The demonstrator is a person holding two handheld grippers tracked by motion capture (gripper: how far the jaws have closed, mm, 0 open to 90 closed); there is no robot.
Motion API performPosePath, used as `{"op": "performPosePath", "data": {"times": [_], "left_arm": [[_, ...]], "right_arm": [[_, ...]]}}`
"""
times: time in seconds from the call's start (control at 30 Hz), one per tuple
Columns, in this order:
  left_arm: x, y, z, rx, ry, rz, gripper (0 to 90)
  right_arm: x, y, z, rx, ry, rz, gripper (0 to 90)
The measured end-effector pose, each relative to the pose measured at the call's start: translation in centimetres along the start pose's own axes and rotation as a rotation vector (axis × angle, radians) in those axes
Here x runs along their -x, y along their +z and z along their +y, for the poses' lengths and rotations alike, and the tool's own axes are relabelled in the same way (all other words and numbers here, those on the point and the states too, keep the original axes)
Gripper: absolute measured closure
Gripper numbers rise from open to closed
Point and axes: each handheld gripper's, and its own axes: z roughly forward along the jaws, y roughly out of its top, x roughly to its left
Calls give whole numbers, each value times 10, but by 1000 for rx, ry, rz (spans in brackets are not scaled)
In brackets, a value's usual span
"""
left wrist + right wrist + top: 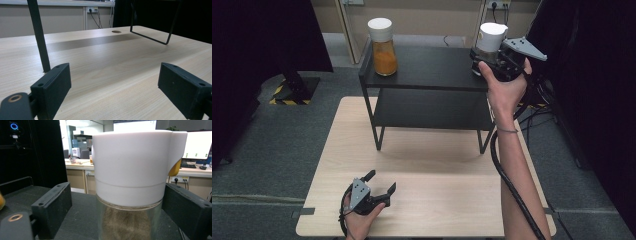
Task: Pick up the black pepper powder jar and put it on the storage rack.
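The place looked like an office room fitted out as a recording lab. A pale wooden table [432, 165] stood on grey carpet [272, 150], with a black two-tier shelf [427, 75] on its far half. Left of the table, black curtains [257, 55] hung to the floor beside a stand foot marked with yellow-black hazard tape [279, 95]. Beyond the table ran a beige wall with a power socket [92, 9] and cables plugged in. Farther behind the shelf stood desks carrying lit monitors [197, 145], a keyboard [188, 165] and an office chair [85, 153].
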Motion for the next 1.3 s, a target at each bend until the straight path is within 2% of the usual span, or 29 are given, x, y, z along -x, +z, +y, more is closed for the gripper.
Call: {"op": "performPosePath", "data": {"times": [0.3,0.53,1.3], "left_arm": [[0,0,0,-1,3,0,106],[0,0,0,-1,3,0,106],[1,0,0,-2,1,2,107]], "right_arm": [[-4,-12,-1,-16,-5,-1,89],[-8,-23,-4,-6,-15,-2,88],[-11,-58,-31,18,-45,61,88]]}}
